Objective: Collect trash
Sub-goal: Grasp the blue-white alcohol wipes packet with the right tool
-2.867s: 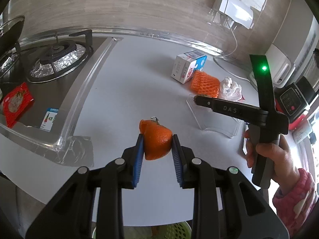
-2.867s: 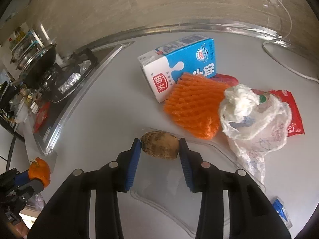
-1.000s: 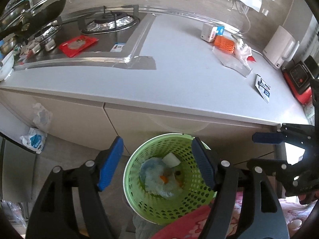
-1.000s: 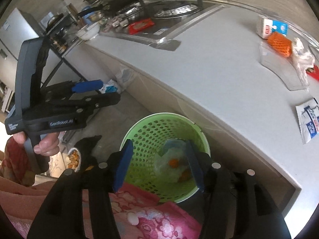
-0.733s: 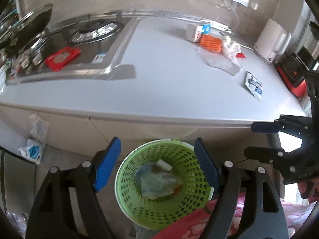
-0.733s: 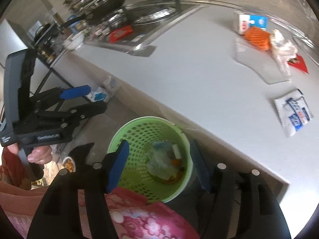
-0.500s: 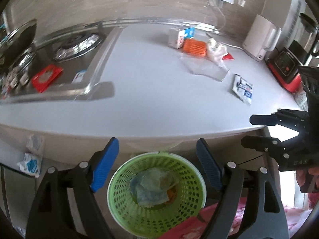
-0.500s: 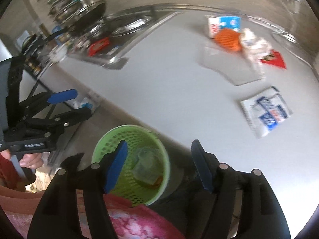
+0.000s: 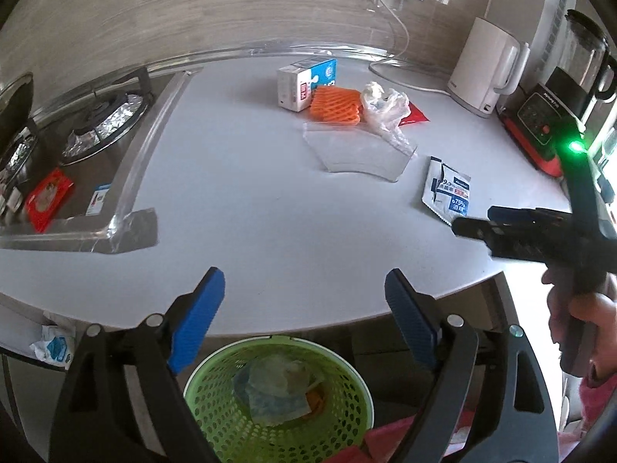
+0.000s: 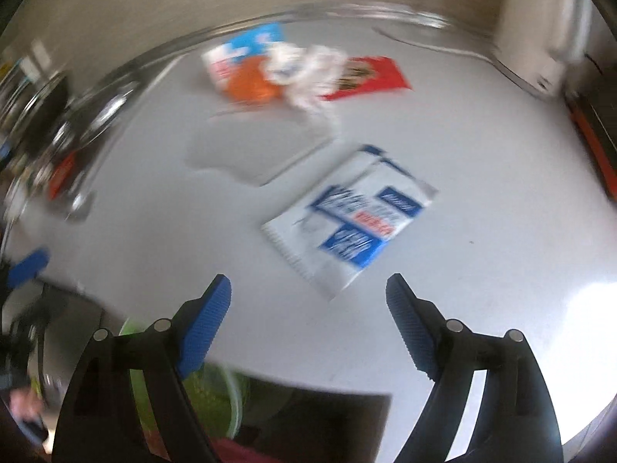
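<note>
While both grippers stand over the near edge of the white countertop [image 9: 270, 208], the step in hand reads as the return reach for more trash, with nothing carried. Nearest, below the counter edge: green perforated waste basket [image 9: 277, 397], holding crumpled clear film, a pale wrapper and an orange scrap. Above it, left gripper [image 9: 304, 320]: jaws opening, already wide, nothing between the blue pads. Right gripper [image 10: 308, 324]: jaws likewise opening wide and empty, seen in a blurred view, aimed down at the counter. Just beyond its fingertips: blue-and-white wipes sachet [image 10: 349, 218], lying flat, the closest piece of trash; the next move likely calls for lowering onto it and closing across an edge, since a flat packet offers little to pinch. Mid-counter: clear curved plastic tray [image 9: 358, 152], apparently empty. Touching its far side: crumpled white plastic bag [image 9: 381, 108], contents not legible, an orange foam fruit net [image 9: 335, 105], and a red snack wrapper [image 10: 366, 73] partly under the bag. Behind the net: blue-and-white milk carton [image 9: 302, 84], on its side. Far right, against the wall: white electric kettle [image 9: 486, 67]. Far left: gas hob [image 9: 104, 123] with foil liners, a red packet [image 9: 48, 198] on its steel surround.
</note>
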The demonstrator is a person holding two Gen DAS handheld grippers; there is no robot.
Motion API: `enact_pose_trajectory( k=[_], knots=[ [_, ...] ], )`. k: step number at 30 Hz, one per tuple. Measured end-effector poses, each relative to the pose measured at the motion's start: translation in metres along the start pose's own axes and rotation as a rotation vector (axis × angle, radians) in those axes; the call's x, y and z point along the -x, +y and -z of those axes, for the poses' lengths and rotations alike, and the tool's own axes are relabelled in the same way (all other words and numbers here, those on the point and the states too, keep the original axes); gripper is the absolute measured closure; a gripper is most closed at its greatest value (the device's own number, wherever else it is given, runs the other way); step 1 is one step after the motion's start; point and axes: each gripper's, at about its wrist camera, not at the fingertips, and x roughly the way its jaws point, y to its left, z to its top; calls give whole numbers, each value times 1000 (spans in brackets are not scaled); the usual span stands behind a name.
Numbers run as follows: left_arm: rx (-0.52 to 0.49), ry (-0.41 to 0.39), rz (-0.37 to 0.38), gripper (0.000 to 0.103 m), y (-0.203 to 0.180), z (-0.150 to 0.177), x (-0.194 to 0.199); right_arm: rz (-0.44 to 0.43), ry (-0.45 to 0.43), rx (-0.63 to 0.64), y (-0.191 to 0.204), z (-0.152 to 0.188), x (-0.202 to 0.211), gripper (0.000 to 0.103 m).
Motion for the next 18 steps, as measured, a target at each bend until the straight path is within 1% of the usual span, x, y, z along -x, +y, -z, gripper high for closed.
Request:
enact_pose_trajectory(
  k=[4,6,9,14,16,18],
  knots=[
    [10,0,5,21,-3,-4,-6,42,1,-93,-11,-10,-14,20],
    [15,-1,5,21,-4,-8,-9,58,-11,-122,-12,-14,-17,15],
    [23,-19,-16,21,-7,-16,-14,105,-46,-166,-13,-21,-23,14],
    [28,-59,-55,21,-11,-33,-20,149,-49,-251,-18,-28,-37,14],
    [23,-77,-63,21,-15,-41,-25,165,-62,-272,-18,-29,-37,13],
    [28,-76,-64,21,-18,-47,-31,185,-69,-273,-14,-32,-39,13]
  ],
)
